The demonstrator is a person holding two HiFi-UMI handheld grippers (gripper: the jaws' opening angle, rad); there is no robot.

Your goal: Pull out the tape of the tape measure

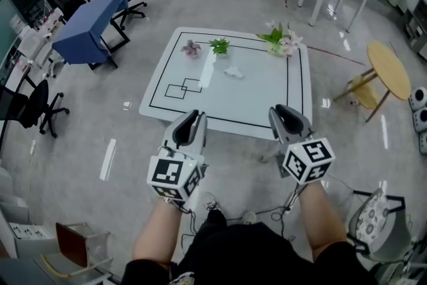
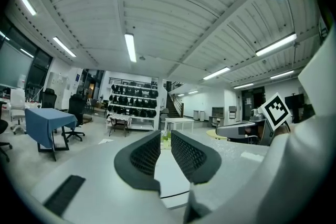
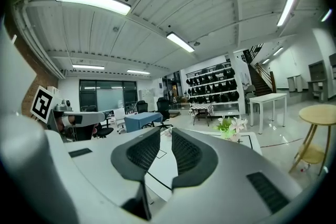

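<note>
- The left tongs (image 1: 189, 122) hang over the floor, short of the near edge of the counter (image 1: 267, 107). In the left gripper view their pads stand a narrow slit apart with nothing between them, so they are slightly open and empty.
- Along the far side of the counter stand a pink flower (image 1: 191, 47), a green plant (image 1: 219, 45) and, toward the right corner, a bunch of flowers (image 1: 281, 41).
- Just nearer than the plant lies a small pale object (image 1: 233, 72), which I take to be the tape measure. It is too small to tell case from tape. It lies well apart from both tongs and nothing touches it.
- The right tongs (image 1: 288, 117) also hang just short of the near edge. In the right gripper view their pads are somewhat wider apart, again with nothing between them.
- By my reading the task has hardly begun, since no tape shows drawn out. Everything is left: reaching across the counter, steadying the case with one pair of tongs, taking the tape's end with the other, and pulling the two apart.
</note>
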